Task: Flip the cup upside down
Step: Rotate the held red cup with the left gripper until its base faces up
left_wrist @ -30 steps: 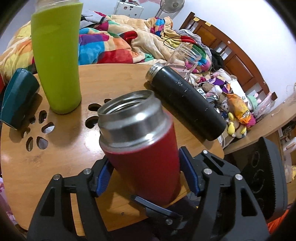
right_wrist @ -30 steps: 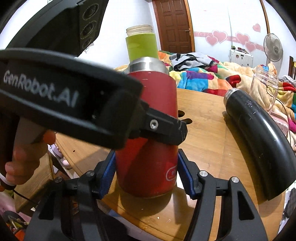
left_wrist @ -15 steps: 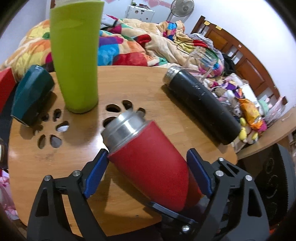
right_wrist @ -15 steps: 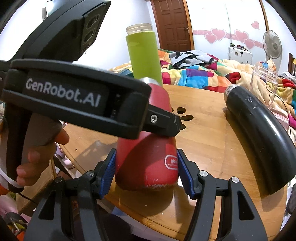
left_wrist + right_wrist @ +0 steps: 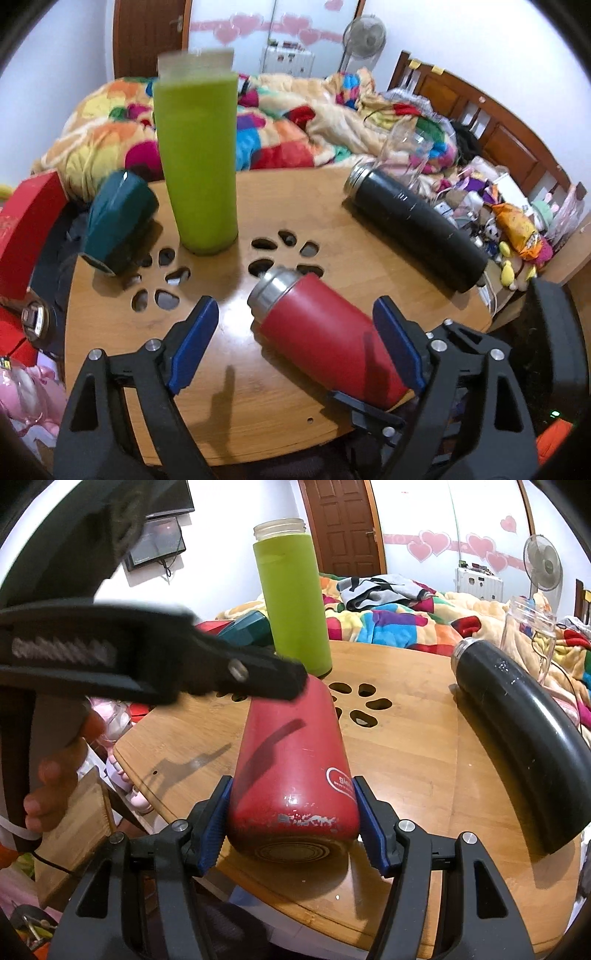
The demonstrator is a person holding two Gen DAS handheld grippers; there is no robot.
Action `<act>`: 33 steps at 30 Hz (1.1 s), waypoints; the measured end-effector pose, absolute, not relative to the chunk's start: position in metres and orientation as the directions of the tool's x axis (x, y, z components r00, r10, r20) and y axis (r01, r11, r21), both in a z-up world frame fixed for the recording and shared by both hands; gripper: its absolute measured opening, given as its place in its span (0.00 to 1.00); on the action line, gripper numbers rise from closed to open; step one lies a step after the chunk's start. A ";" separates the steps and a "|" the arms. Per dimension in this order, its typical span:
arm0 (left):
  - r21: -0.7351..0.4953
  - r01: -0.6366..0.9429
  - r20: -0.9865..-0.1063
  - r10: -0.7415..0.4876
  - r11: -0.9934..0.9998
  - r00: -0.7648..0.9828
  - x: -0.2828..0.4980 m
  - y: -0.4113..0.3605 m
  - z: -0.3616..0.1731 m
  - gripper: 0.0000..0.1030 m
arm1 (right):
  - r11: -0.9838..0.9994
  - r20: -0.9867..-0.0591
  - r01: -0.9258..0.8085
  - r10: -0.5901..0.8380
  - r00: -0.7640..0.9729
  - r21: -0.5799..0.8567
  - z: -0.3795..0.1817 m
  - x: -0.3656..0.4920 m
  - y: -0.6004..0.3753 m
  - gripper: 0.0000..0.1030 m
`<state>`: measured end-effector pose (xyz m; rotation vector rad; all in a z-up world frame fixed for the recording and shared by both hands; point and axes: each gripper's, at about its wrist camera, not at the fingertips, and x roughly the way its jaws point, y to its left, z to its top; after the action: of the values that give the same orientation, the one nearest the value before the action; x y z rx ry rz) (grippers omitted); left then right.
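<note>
**Red cup tipped halfway over on the bench**

Our right tongs [image 5: 293, 825] are clamped on the base end of the red steel-rimmed insulated cup [image 5: 291, 760], holding it tipped with its mouth pointing away and down toward the round wooden bench [image 5: 424, 760], presumably so it can be turned over. Our left tongs [image 5: 295, 349] stand wide apart around the cup's body; whether one pad touches it we cannot tell. Beyond stand a tall green bottle [image 5: 197, 162] and, lying flat, a black flask [image 5: 417, 229].
</note>
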<state>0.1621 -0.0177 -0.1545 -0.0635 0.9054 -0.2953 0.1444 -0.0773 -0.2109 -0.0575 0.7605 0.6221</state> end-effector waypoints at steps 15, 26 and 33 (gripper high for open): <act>-0.159 0.331 -0.755 -0.331 0.930 0.567 0.155 -0.039 -0.160 0.27 | 0.853 -0.650 -0.505 0.458 0.606 0.130 -0.211 0.124 -0.083 0.56; -0.221 0.320 -0.716 -0.376 0.921 0.588 0.161 -0.024 -0.140 0.26 | 0.853 -0.576 -0.521 0.446 0.685 0.041 -0.176 0.118 -0.076 0.56; -0.318 0.287 -0.690 -0.428 0.904 0.584 0.179 -0.004 -0.134 0.23 | 0.842 -0.546 -0.538 0.472 0.692 0.046 -0.160 0.126 -0.068 0.56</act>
<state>0.1790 -0.0037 -0.1342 -0.1795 0.8512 -0.4197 0.1258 -0.0685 -0.1602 -0.1206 0.5761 0.5656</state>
